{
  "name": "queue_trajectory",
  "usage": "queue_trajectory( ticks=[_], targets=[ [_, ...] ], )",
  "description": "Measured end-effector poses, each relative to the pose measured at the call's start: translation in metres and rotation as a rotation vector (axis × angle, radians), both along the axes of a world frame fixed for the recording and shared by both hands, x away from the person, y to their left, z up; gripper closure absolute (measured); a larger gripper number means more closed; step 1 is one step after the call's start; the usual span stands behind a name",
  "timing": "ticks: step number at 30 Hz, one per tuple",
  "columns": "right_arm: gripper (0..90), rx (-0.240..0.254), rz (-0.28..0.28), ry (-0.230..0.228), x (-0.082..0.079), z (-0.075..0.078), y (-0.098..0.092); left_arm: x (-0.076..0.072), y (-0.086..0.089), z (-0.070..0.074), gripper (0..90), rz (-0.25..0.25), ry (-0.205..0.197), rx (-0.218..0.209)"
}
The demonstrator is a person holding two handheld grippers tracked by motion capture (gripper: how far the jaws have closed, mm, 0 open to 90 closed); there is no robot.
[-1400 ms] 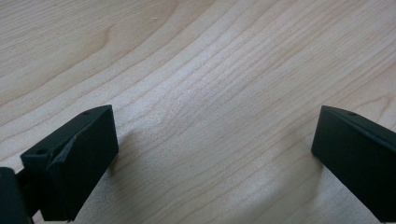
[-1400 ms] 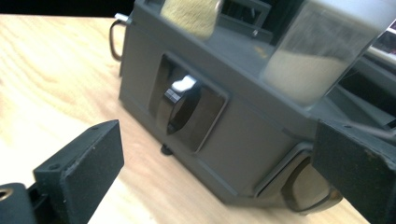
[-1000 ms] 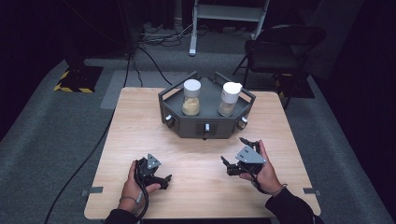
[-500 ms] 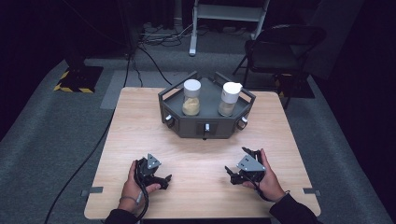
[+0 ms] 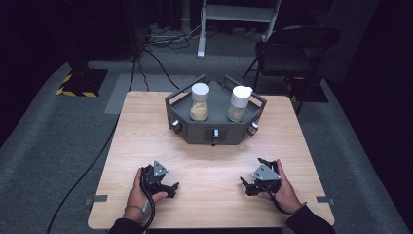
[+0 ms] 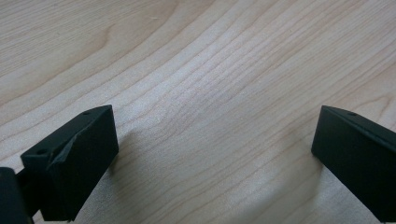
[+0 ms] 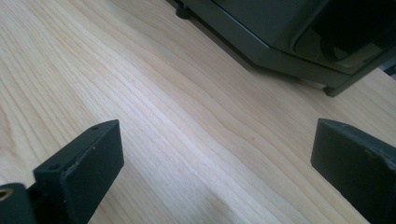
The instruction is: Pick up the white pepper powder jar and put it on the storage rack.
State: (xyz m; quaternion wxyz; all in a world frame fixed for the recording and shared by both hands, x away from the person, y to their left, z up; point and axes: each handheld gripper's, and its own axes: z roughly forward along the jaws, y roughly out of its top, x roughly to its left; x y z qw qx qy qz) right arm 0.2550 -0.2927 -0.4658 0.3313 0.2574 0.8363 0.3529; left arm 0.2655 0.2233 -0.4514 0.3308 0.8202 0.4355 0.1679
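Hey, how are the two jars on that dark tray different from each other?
The left jar has a flat round white lid; the right jar has a white top that looks to have a small spout. The left jar holds more tan powder, and its fill looks deeper orange; the right jar's looks paler. Both stand upright on the dark tray.

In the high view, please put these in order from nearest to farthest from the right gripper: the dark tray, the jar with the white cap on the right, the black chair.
From the right gripper:
1. Dark tray, on the table straight ahead.
2. Jar with the white cap, standing in the tray's right half.
3. Black chair, on the floor beyond the table's far right corner.
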Motion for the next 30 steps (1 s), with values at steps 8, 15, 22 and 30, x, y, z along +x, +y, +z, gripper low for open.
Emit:
queue_trajectory(
  ticks=[8,15,22,30],
  targets=[
    [2.0,0.007,-0.035,0.068,0.005,0.001,-0.014,0.000,0.000,0.000,0.0,0.000,0.000,0.000],
    [1.9,0.052,-0.059,0.148,0.014,0.004,-0.027,0.000,0.000,0.000,0.0,0.001,0.001,-0.001],
    [1.9,0.096,-0.071,0.235,0.025,0.009,-0.039,0.000,0.000,0.000,0.0,-0.001,0.000,-0.002],
    [0.3,0.142,-0.081,0.335,0.042,0.014,-0.050,0.001,0.000,0.000,0.0,-0.004,-0.001,-0.003]
  ],
)
